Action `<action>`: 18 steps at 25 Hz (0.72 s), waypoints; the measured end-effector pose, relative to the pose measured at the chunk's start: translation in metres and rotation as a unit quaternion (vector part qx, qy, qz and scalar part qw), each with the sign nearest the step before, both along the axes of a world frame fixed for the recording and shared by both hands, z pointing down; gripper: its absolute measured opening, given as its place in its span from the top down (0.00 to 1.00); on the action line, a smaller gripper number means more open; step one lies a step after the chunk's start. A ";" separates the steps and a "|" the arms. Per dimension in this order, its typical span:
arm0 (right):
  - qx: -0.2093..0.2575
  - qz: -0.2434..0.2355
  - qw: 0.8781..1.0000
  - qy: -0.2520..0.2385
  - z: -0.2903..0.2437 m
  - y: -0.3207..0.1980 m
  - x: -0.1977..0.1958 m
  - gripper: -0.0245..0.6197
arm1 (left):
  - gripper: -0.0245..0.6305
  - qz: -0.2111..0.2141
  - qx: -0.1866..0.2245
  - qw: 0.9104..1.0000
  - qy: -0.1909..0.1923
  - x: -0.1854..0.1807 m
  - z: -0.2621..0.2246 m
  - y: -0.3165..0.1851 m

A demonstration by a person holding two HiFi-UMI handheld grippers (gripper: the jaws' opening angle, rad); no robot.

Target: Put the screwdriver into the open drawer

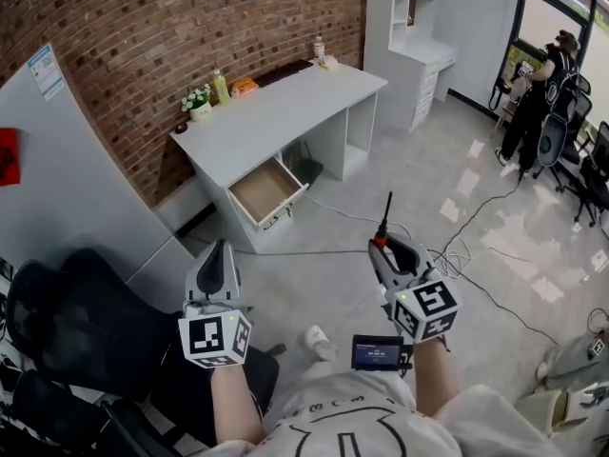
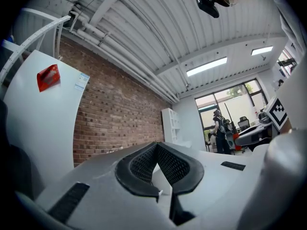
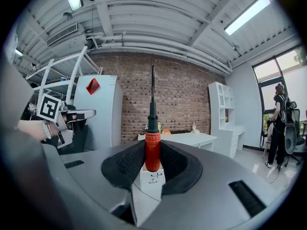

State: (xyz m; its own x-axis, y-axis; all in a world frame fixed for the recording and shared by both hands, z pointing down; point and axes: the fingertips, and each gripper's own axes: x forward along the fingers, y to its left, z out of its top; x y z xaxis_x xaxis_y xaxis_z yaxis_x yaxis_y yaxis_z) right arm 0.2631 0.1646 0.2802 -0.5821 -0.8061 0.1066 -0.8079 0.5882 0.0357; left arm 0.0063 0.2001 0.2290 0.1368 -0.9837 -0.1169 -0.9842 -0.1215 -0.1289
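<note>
A screwdriver (image 1: 384,223) with a red handle and a black shaft stands upright in my right gripper (image 1: 390,248), which is shut on its handle. In the right gripper view the screwdriver (image 3: 152,150) sits between the black pads (image 3: 125,164), shaft pointing up. My left gripper (image 1: 218,258) is held level with it to the left, shut with nothing in it; its pads (image 2: 139,166) meet at the tips. The open drawer (image 1: 265,191) juts out under the white desk (image 1: 285,112), well ahead of both grippers across the floor.
On the desk stand a small plant (image 1: 198,101), a bottle (image 1: 220,86) and small items. Cables (image 1: 461,246) trail over the floor at right. A black office chair (image 1: 67,322) is at my left. A person (image 1: 533,93) stands by the far window near more chairs.
</note>
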 end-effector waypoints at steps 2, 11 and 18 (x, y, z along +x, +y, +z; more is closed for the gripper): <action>-0.004 -0.002 1.000 0.001 0.002 -0.021 0.000 0.82 | 0.95 -0.004 -0.004 1.000 0.005 -0.002 0.003 -0.021; -0.010 -0.018 1.000 0.011 0.003 -0.127 -0.011 0.82 | 0.95 -0.024 -0.011 1.000 0.012 -0.017 0.008 -0.122; -0.015 -0.038 0.999 0.012 0.008 -0.207 -0.030 0.82 | 0.95 -0.056 -0.010 0.998 0.016 -0.042 0.009 -0.189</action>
